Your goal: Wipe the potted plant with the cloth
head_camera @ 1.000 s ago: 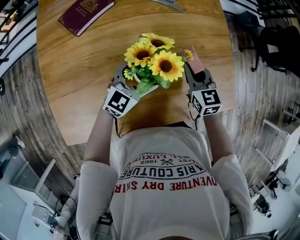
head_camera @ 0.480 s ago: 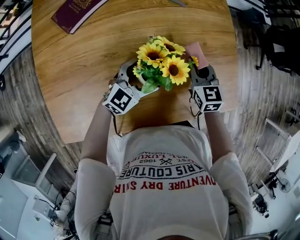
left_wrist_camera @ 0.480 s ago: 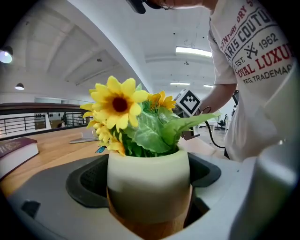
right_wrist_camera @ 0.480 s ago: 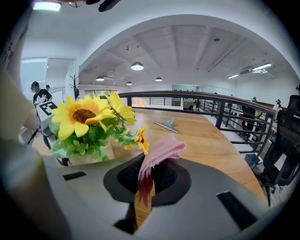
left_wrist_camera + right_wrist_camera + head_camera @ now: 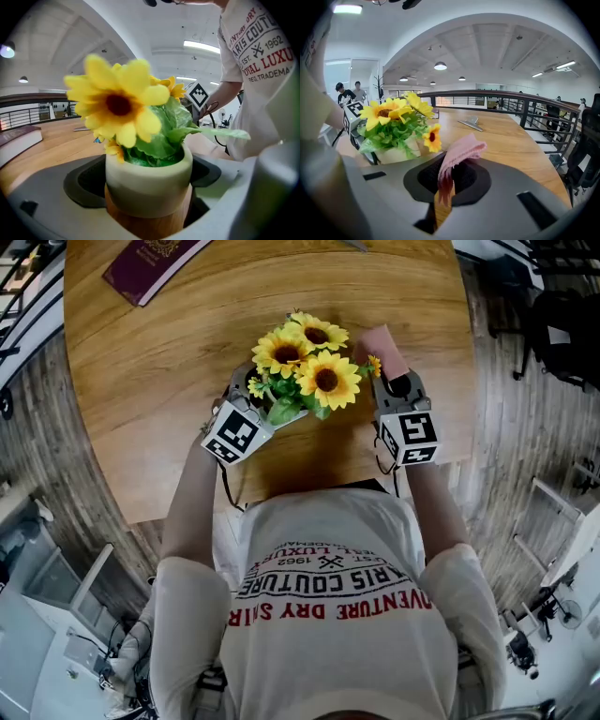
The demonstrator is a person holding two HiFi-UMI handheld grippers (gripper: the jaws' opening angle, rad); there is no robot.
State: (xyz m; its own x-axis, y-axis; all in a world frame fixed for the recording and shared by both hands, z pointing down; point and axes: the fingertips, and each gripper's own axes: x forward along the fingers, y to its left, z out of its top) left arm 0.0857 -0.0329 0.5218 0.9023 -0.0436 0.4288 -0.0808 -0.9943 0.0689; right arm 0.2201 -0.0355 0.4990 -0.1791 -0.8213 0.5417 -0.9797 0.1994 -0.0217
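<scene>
A potted plant (image 5: 302,367) with yellow sunflowers and green leaves stands near the front edge of the round wooden table (image 5: 169,352). My left gripper (image 5: 255,397) is shut on its pale pot (image 5: 149,180), which fills the space between the jaws in the left gripper view. My right gripper (image 5: 392,381) is shut on a pink cloth (image 5: 383,345), just right of the flowers. In the right gripper view the pink cloth (image 5: 458,154) sticks up from the jaws, and the potted plant (image 5: 396,126) is close on the left, a small bloom nearly touching the cloth.
A dark red booklet (image 5: 150,266) lies at the table's far left. A metal clip (image 5: 470,123) lies further out on the table. Black railings (image 5: 534,112) and a dark chair (image 5: 562,324) are on the right, beyond the table edge.
The potted plant and my left gripper have shifted slightly left and away. The right gripper with the cloth has moved a little further from me, alongside the flowers.
</scene>
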